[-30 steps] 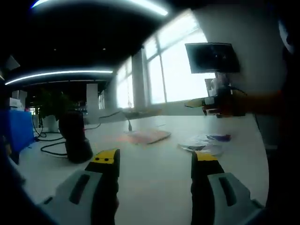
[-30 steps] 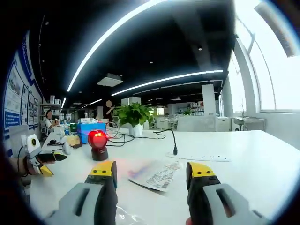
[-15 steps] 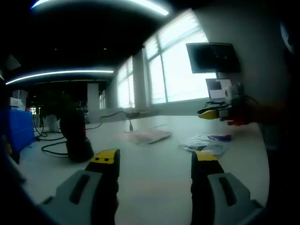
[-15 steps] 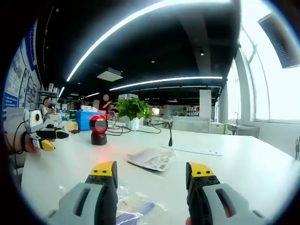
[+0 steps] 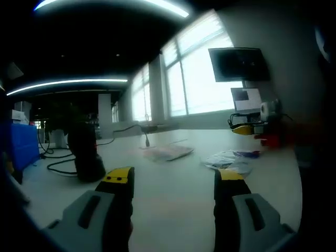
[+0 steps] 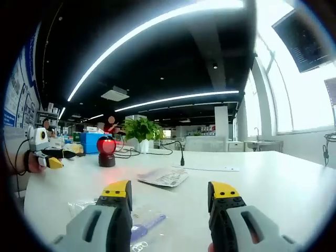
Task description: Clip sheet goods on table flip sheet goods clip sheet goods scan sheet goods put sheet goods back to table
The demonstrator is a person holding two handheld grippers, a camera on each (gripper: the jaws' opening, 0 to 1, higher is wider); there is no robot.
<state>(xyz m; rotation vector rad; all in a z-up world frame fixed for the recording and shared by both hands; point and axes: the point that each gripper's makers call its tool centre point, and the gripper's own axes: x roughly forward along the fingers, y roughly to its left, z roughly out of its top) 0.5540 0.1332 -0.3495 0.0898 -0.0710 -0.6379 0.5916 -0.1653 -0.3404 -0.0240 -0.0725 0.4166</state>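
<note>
Both my claws, the left gripper (image 5: 170, 178) and the right gripper (image 6: 169, 191), hang released above the broad white table (image 6: 273, 178), jaws spread and empty, while the clear plastic sheet packet with a blue strip (image 6: 139, 223) lies flat beneath my right jaws, near the printed flat pouch (image 6: 161, 177) and the red-lit black scanner (image 6: 106, 152).

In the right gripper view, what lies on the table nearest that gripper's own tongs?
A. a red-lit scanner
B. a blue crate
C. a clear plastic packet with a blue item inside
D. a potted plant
C: the clear plastic packet lies on the table between the open right tongs, while the red-lit scanner stands further back.
</note>
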